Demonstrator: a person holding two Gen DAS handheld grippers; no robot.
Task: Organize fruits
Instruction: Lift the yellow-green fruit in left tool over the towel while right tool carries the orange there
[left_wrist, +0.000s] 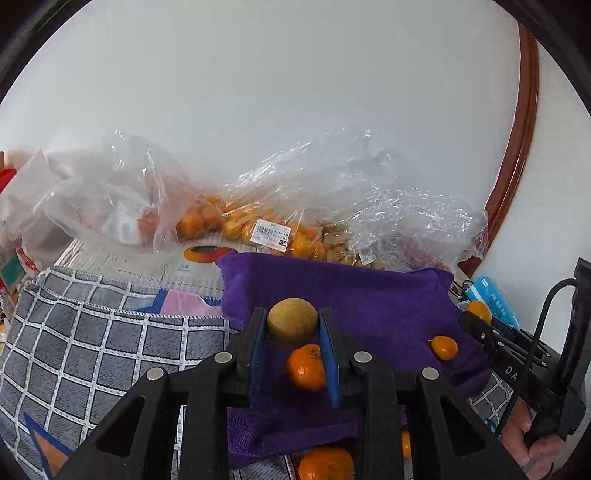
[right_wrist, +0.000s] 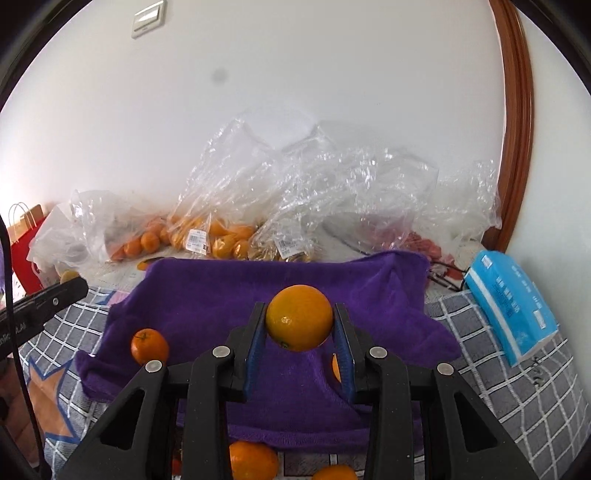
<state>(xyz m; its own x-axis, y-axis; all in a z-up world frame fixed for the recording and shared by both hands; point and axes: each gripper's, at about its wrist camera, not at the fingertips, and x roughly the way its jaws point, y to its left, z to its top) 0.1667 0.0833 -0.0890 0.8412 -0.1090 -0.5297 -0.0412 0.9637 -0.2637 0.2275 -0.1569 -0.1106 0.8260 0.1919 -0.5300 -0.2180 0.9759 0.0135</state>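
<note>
Two carries at once: left gripper (left_wrist: 293, 325) clamped on a dull yellow-brown round fruit (left_wrist: 291, 322), right gripper (right_wrist: 300, 321) pinching a glossy orange (right_wrist: 299, 316); set both gently mid-purple towel (right_wrist: 229, 295), clear of the small mandarin (right_wrist: 149, 346).

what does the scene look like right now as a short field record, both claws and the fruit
left claw: shut on brownish-yellow round fruit
right claw: shut on orange
purple cloth: holds a loose mandarin
clear bags: hold more orange fruit, against the wall
blue tissue pack: right of the cloth
</note>
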